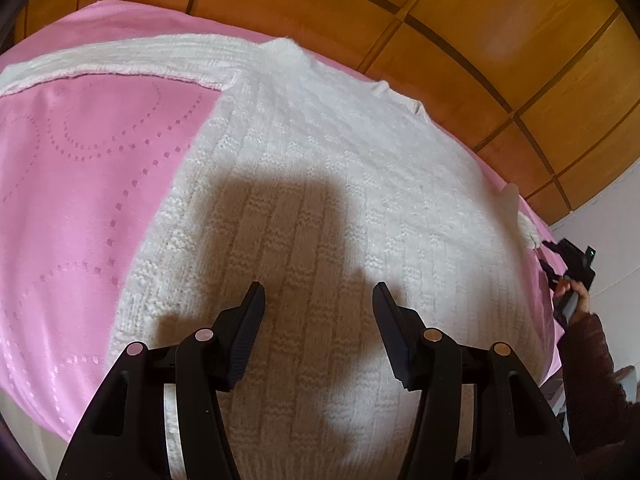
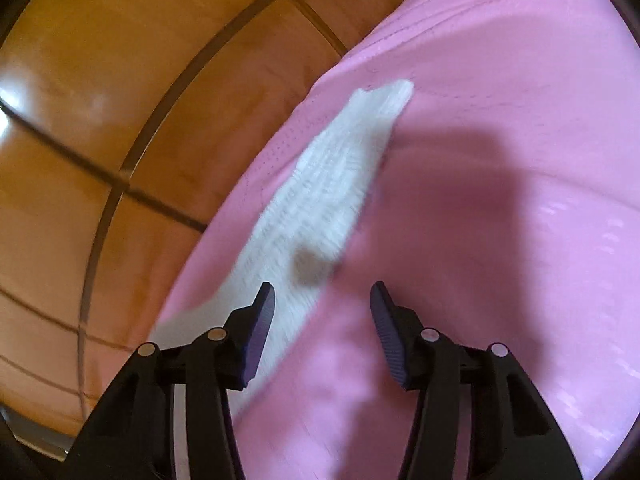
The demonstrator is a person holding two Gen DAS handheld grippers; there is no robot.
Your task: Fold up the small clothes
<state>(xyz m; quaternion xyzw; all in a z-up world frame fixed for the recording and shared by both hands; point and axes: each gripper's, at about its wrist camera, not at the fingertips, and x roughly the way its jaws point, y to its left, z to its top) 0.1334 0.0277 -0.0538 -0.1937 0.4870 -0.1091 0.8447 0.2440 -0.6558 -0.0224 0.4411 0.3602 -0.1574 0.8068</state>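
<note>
Left wrist view: my left gripper (image 1: 319, 296) hovers open and empty over a white knitted sweater (image 1: 320, 184) spread flat on a pink bedspread (image 1: 80, 168), one sleeve (image 1: 120, 60) stretched sideways. Right wrist view, blurred: my right gripper (image 2: 322, 294) also stands open, empty, above the other sleeve (image 2: 332, 184), near wooden panels (image 2: 100, 100).

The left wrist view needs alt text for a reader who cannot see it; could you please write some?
A white knitted sweater lies spread on a pink bedcover, one sleeve stretched out to the left. The open left gripper hovers over its lower part, holding nothing. At the right edge, a hand holds the right gripper.
</note>
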